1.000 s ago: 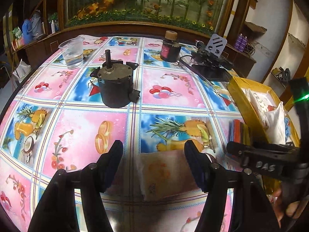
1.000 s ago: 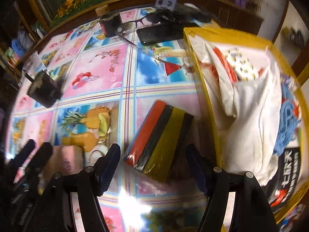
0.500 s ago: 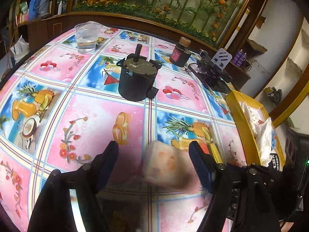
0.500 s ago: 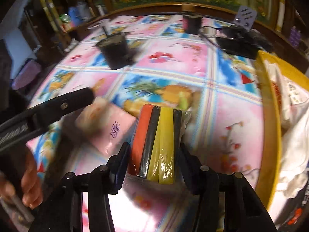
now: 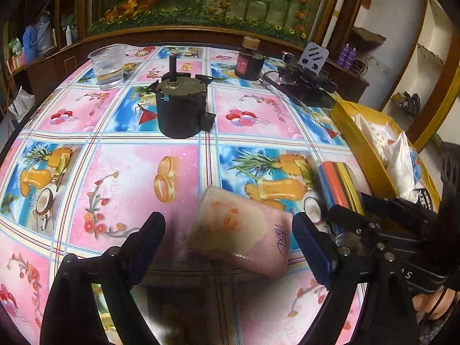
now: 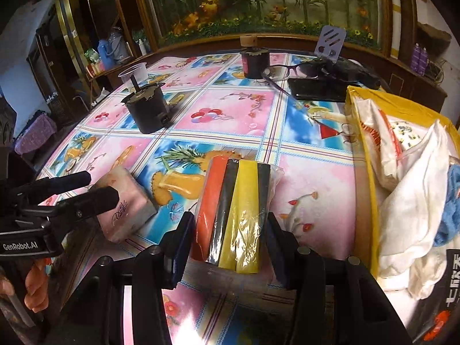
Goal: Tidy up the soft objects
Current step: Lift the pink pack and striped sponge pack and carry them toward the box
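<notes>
A pink tissue pack (image 5: pixel 238 230) lies on the table between the fingers of my left gripper (image 5: pixel 227 227). Its jaws are opening and stand wide, with gaps on both sides of the pack. The right wrist view shows the same: left gripper (image 6: pixel 99 188) around the tissue pack (image 6: pixel 126 204) without pressing it. My right gripper (image 6: pixel 228 230) is shut on a plastic-wrapped sponge pack (image 6: pixel 235 201) striped red, black and yellow, its pads pressing both long sides. In the left wrist view that sponge pack (image 5: pixel 339 184) sits right of the tissue pack, held by the right gripper (image 5: pixel 353 204).
A yellow box (image 6: pixel 365 172) with white cloths and a blue one stands right of the sponge pack; its wall (image 5: pixel 359 143) also shows in the left wrist view. Farther back are a black motor (image 5: pixel 181 109), a plastic cup (image 5: pixel 107 66), a dark jar (image 5: pixel 248 63), glasses and a phone (image 6: pixel 316 89).
The left jaws have spread wider and the tissue pack now lies loose and skewed between them. The right jaws closed on the sponge pack and the gripper swung round with it.
</notes>
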Demonstrator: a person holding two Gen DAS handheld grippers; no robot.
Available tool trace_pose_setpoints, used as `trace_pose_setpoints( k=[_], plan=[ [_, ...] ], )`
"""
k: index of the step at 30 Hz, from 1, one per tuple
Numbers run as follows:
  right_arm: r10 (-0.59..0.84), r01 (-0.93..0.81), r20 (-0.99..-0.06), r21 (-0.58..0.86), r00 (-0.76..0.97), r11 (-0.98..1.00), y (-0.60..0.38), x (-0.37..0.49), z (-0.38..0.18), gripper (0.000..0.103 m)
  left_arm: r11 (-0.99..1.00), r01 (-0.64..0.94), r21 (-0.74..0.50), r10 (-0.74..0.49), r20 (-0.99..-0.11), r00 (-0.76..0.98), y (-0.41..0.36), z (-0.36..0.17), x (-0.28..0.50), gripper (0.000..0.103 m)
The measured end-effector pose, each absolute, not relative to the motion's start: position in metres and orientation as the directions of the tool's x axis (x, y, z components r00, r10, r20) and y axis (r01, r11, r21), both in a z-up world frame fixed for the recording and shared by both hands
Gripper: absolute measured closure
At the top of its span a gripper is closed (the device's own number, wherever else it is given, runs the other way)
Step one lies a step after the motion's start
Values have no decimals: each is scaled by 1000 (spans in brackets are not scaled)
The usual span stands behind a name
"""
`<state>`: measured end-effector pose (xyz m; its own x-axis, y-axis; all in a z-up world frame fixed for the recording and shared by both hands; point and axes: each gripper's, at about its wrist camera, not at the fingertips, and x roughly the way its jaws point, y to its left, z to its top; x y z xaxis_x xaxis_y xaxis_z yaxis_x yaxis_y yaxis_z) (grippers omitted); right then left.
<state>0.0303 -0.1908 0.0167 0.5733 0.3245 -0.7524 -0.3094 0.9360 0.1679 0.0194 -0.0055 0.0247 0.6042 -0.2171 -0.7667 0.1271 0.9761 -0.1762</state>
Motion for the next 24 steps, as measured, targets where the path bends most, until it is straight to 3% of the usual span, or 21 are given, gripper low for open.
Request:
trace_pose_setpoints(
  k=[10, 14, 16, 24],
  plan=[
    [376, -339, -743, 211, 553, 917, -195, 28, 14, 51, 981, 193, 4, -105, -828, 551, -37, 2, 27, 14],
    [388, -345, -729, 218, 565, 913, -197, 24, 19, 51, 988, 157, -4, -93, -823, 561, -30, 1, 29, 14],
    [381, -341, -729, 213, 569, 916, -197, 23, 20, 51, 990, 143, -2, -84, -815, 573, -29, 2, 29, 24],
    [357, -327, -720, 189, 596, 926, -199, 22, 23, 51, 993, 116, 35, -46, -773, 632, -48, 9, 29, 25]
  ],
)
